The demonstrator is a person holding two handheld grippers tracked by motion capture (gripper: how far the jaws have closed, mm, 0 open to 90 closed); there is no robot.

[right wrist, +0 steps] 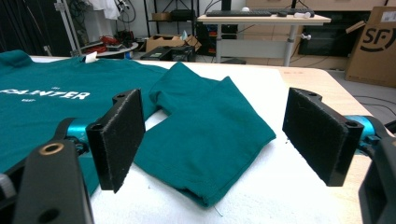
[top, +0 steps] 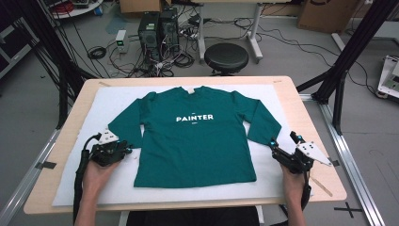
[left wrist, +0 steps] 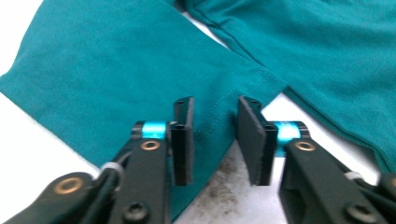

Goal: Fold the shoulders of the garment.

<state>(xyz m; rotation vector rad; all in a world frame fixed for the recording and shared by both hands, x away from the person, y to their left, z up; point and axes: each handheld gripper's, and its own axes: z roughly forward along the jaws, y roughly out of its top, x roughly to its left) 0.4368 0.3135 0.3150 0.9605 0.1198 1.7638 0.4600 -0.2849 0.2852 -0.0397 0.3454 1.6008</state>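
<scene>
A dark green long-sleeved shirt with "PAINTER" printed in white lies flat, front up, on a white mat. My left gripper sits at the cuff of the shirt's left sleeve. In the left gripper view, this gripper is open with a narrow gap, and the sleeve cuff lies between and under its pads. My right gripper is wide open just short of the right sleeve. The right gripper view has this gripper facing the cuff, not touching it.
The mat covers a wooden table. Beyond the far edge stand a black stool, computer towers and loose cables on the floor. Black frame legs rise at the right. A desk and a cardboard box stand farther off.
</scene>
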